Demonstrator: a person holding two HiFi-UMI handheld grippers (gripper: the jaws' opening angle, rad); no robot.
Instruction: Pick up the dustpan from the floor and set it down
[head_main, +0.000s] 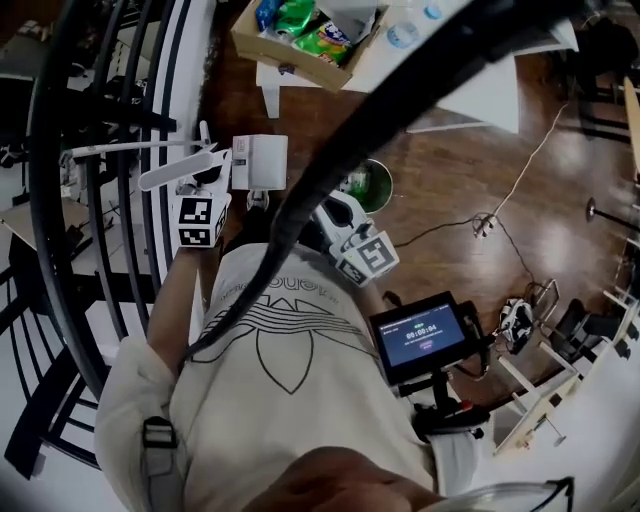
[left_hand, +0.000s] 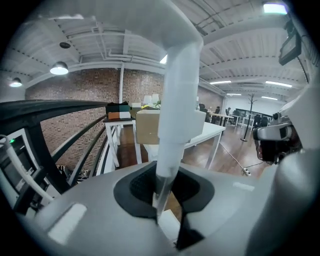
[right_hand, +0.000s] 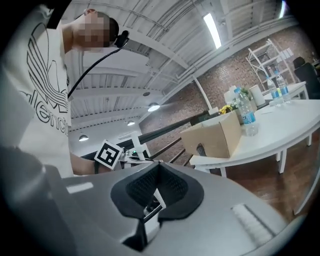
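Top centre: cardboard box (head_main: 295, 40) on white table (head_main: 470, 90). Left edge: black railing (head_main: 60, 250). Lower right: lit screen (head_main: 424, 337) over wooden floor (head_main: 450, 180).

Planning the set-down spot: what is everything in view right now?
dustpan: one, white, handle clamped in the left tool
table: one, white, ahead of the person
cardboard box: one, brown, on the table, holding coloured packets
water bottles: at least two, clear, on the table beside the box
round container: one, green, on the floor near the table
power strip: one, white, on the wood floor, with its cable
railing: black, at the person's left
small screen: one, black, lit, at the person's right
left tool: shut on the dustpan handle
right tool: shut, empty
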